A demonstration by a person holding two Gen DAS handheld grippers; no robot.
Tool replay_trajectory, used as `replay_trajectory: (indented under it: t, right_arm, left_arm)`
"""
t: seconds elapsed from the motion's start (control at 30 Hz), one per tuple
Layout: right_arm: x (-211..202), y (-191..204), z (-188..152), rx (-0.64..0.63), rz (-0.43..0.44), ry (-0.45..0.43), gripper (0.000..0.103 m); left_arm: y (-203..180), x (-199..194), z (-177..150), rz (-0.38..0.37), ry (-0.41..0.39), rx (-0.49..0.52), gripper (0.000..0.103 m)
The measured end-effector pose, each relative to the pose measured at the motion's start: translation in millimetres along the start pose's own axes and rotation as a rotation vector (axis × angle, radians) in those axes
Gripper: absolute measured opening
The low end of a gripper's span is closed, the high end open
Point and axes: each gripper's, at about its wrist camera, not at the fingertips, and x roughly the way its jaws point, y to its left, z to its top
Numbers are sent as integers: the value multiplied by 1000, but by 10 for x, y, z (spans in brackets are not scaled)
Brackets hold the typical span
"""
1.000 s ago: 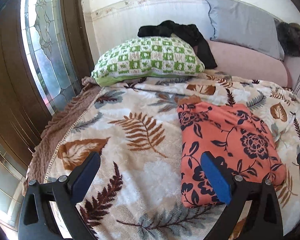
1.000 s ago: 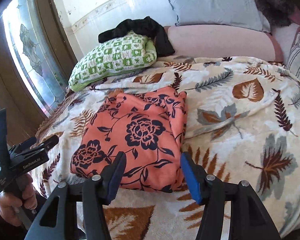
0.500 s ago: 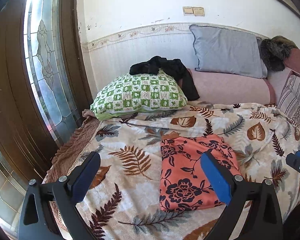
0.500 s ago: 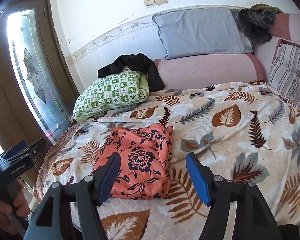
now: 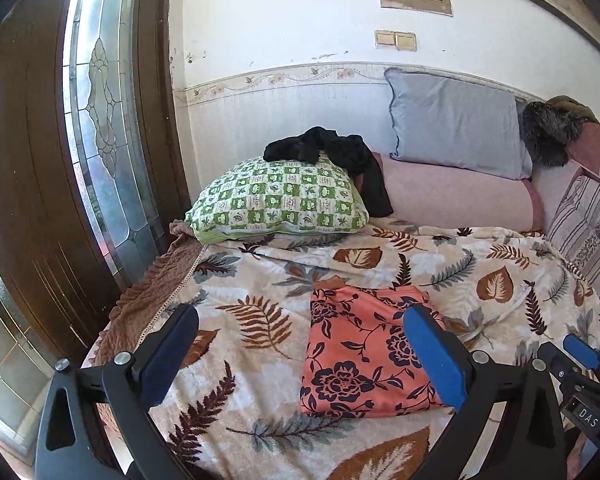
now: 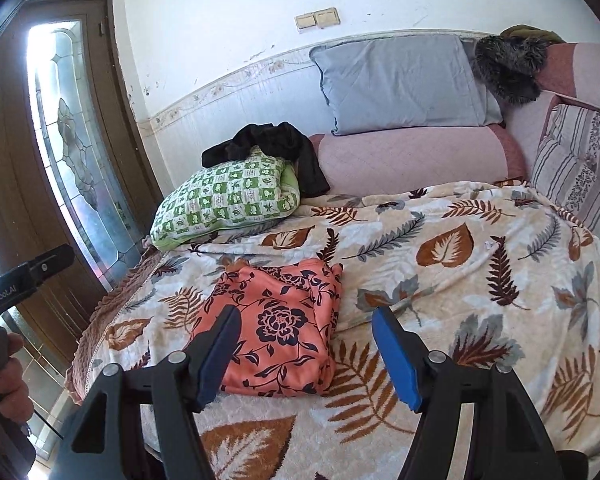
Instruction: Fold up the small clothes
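Folded into a neat rectangle, the coral flowered garment (image 5: 364, 354) lies flat on the leaf-print blanket (image 5: 260, 280), near the bed's front edge and toward its left half; long axis runs from about 6 o'clock to 12 o'clock in the left wrist view, tilted a little toward 1 o'clock in the right wrist view, with the bunched, uneven end at the far side and the smooth folded end nearest. Left long edge straight, right long edge thicker and layered. Plenty of bare blanket at 3 o'clock of the garment, a narrower strip at 9 o'clock before the brown bed fringe (image 5: 148, 300) and the glazed wooden door (image 5: 96, 120). At 11 o'clock, well apart, a green checked pillow (image 5: 280, 200) with a black garment (image 5: 332, 152) draped over it; at 1 o'clock a grey pillow (image 5: 456, 124) on a pink bolster (image 5: 460, 196). Hovering above the near edge and angled downward, the left gripper (image 5: 300, 352), jaws wide apart, nothing between them. Likewise raised and clear of the cloth, the right gripper (image 6: 306, 356), jaws well parted and gripping nothing. At the right wrist view's 8 o'clock, a hand (image 6: 12, 384) around the left gripper's handle.
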Motion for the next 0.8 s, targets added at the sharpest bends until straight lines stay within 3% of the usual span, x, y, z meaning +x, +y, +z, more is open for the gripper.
replay_trajectory:
  t: [0.33, 0.8]
  right_arm:
    - [-19, 73, -12, 0, 16, -23, 72]
    - [70, 212, -58, 7, 15, -54, 72]
  left_arm:
    - [116, -121, 28, 71, -43, -5, 102]
    - [125, 17, -27, 69, -42, 22, 102]
